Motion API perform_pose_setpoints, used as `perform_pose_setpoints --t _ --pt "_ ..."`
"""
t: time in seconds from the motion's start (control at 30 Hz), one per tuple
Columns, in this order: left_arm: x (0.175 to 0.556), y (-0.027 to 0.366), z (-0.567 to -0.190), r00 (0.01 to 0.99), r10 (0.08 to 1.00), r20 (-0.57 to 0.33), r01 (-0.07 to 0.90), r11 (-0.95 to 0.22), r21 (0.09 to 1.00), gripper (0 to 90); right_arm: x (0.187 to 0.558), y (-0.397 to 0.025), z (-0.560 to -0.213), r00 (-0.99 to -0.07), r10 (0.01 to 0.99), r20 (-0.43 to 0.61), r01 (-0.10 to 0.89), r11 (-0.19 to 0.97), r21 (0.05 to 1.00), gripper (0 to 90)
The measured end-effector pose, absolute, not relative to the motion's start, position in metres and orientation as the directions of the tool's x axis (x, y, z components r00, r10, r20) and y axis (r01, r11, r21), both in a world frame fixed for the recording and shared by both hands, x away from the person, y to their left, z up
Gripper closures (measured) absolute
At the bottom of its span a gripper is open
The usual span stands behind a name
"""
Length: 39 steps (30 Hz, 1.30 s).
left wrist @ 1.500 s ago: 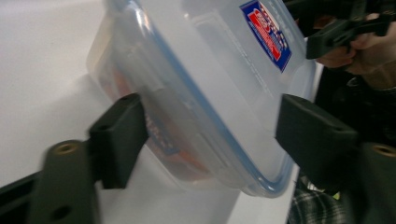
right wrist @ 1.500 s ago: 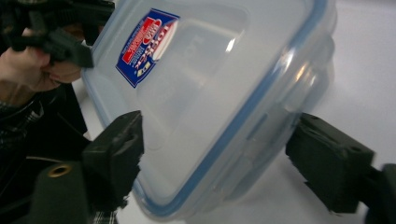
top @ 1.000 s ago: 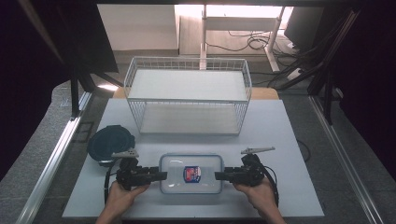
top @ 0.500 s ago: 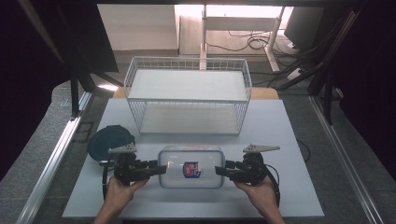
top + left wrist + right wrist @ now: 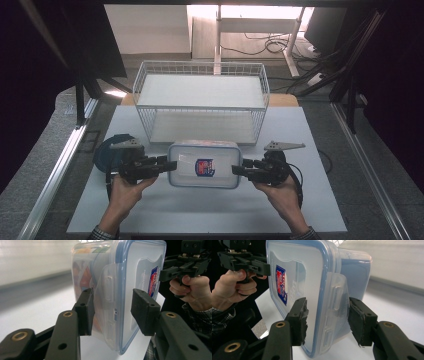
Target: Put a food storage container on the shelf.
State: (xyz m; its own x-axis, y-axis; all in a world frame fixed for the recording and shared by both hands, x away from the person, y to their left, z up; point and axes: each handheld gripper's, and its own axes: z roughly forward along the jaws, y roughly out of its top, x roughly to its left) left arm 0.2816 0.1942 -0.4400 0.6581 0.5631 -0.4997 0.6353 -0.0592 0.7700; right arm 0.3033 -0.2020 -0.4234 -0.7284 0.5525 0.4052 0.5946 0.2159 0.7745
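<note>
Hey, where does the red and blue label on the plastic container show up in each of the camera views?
High view: the label sits at the middle of the container lid, between the two grippers.
Left gripper view: label at right of centre, seen edge-on, past the side latch.
Right gripper view: label at upper left on the lid.
Shared landmark: the lid's blue rim.

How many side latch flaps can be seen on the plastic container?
2. One flap on the plastic container sits between the left gripper jaws; the other flap between the right gripper jaws. Long-side flaps may be hidden.
</note>
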Motion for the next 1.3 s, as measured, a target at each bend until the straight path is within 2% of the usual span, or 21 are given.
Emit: perform_pose_setpoints --t 0.67,1.3 --pt "0.313 0.192 -0.393 0.67 0.569 -0.477 0.607 -0.049 0.793 53.9 0.33 -0.206 -0.383 -0.733 0.552 0.398 0.571 0.181 0.801 51.7" --pt "0.342 0.205 -0.349 0.668 0.569 -0.48 0.589 -0.008 0.808 54.0 0.368 -0.194 -0.328 -0.755 0.537 0.376 0.534 0.169 0.829 52.0"
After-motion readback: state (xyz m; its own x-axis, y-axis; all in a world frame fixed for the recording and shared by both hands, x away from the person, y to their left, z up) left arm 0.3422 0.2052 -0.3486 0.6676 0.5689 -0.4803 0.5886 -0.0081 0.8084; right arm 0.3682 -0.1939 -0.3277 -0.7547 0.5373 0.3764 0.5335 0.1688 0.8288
